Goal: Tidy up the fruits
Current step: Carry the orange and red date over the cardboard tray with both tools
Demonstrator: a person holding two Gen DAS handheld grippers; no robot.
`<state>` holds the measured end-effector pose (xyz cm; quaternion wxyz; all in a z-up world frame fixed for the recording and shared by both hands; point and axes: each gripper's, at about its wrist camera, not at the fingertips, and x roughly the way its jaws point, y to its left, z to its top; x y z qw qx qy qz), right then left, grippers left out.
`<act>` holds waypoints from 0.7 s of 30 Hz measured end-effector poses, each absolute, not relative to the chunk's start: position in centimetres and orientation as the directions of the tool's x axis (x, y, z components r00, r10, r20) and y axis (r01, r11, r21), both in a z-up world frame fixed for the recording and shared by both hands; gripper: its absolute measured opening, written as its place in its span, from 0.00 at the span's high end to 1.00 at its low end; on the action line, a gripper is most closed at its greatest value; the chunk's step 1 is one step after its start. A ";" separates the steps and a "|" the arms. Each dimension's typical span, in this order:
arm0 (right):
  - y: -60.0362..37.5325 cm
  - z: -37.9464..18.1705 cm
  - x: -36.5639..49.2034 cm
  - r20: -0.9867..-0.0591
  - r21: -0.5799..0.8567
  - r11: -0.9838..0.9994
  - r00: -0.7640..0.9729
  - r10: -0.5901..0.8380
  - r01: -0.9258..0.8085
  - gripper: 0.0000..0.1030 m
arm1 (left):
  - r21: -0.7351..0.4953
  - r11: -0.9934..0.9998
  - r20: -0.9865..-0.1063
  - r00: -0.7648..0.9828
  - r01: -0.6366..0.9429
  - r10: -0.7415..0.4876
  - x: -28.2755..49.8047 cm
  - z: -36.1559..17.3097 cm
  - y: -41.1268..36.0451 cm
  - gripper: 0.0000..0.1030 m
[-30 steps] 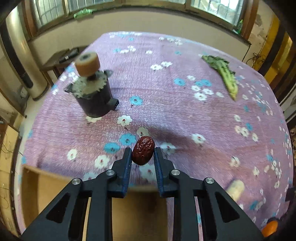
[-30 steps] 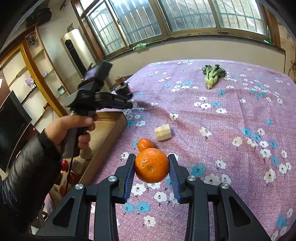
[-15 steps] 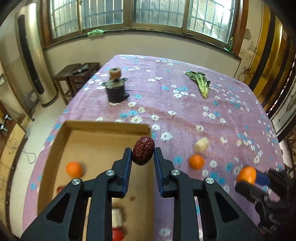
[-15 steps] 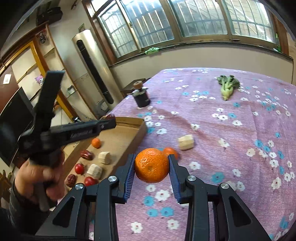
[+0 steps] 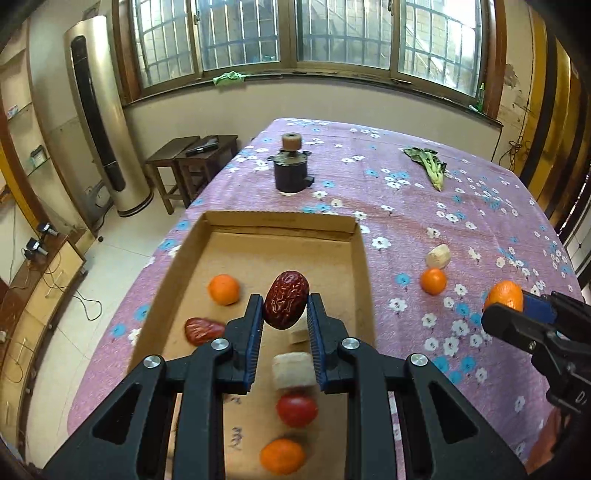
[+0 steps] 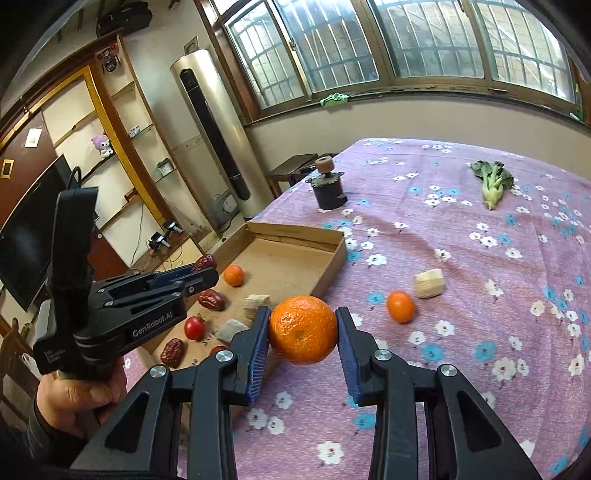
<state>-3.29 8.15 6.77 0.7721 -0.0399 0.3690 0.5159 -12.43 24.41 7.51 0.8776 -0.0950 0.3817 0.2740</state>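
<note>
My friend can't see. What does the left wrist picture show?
The left gripper holds a wrinkly dark red date between its jaws above a shallow brown cardboard box of fruit, which sits on a purple flowered tablecloth. At right, the right gripper holds a round orange mandarin.

Daylight enters through the barred windows (image 5: 295,33) at the back and lights the room evenly, with soft shadows. Both fisheye views bend strongly at the dark corners. Near fruits in the cardboard box (image 5: 280,229) look slightly blurred.
</note>
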 end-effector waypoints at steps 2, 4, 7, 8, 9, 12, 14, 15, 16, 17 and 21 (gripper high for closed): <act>8.5 6.8 -3.8 -0.612 0.315 0.459 0.193 0.767 -0.831 0.65 | 0.049 0.828 -0.719 0.556 -0.558 0.418 -13.0 7.5 24.5 0.79; 8.9 6.9 -4.2 -0.613 0.313 0.454 0.188 0.768 -0.835 0.65 | 0.049 0.826 -0.715 0.557 -0.561 0.421 -13.6 7.5 24.6 0.79; 9.4 7.0 -4.8 -0.613 0.305 0.445 0.184 0.769 -0.842 0.65 | 0.052 0.823 -0.712 0.556 -0.566 0.428 -14.3 7.5 24.9 0.79; 9.5 7.0 -5.0 -0.612 0.303 0.444 0.184 0.769 -0.844 0.65 | 0.054 0.821 -0.711 0.556 -0.568 0.431 -14.5 7.5 24.9 0.79; 9.6 7.1 -5.1 -0.612 0.300 0.442 0.185 0.769 -0.846 0.65 | 0.058 0.820 -0.709 0.554 -0.570 0.435 -14.7 7.5 25.0 0.79; 10.0 7.0 -5.5 -0.614 0.295 0.439 0.184 0.768 -0.849 0.65 | 0.061 0.816 -0.710 0.550 -0.574 0.440 -15.3 7.3 25.3 0.79; 10.3 7.0 -5.7 -0.615 0.293 0.437 0.182 0.767 -0.851 0.65 | 0.065 0.813 -0.710 0.546 -0.578 0.445 -15.6 7.3 25.6 0.79; 10.6 7.0 -5.8 -0.616 0.292 0.435 0.180 0.767 -0.852 0.65 | 0.065 0.811 -0.710 0.544 -0.581 0.447 -15.9 7.2 25.8 0.79; 10.8 7.0 -5.9 -0.617 0.291 0.431 0.177 0.767 -0.854 0.65 | 0.065 0.809 -0.710 0.543 -0.584 0.448 -16.0 7.2 25.9 0.79; 11.0 7.0 -6.0 -0.618 0.289 0.428 0.175 0.766 -0.856 0.65 | 0.065 0.808 -0.709 0.543 -0.586 0.451 -16.2 7.3 26.1 0.79; 12.0 6.9 -6.3 -0.623 0.279 0.416 0.167 0.764 -0.865 0.65 | 0.071 0.801 -0.706 0.538 -0.594 0.462 -16.6 7.3 26.6 0.79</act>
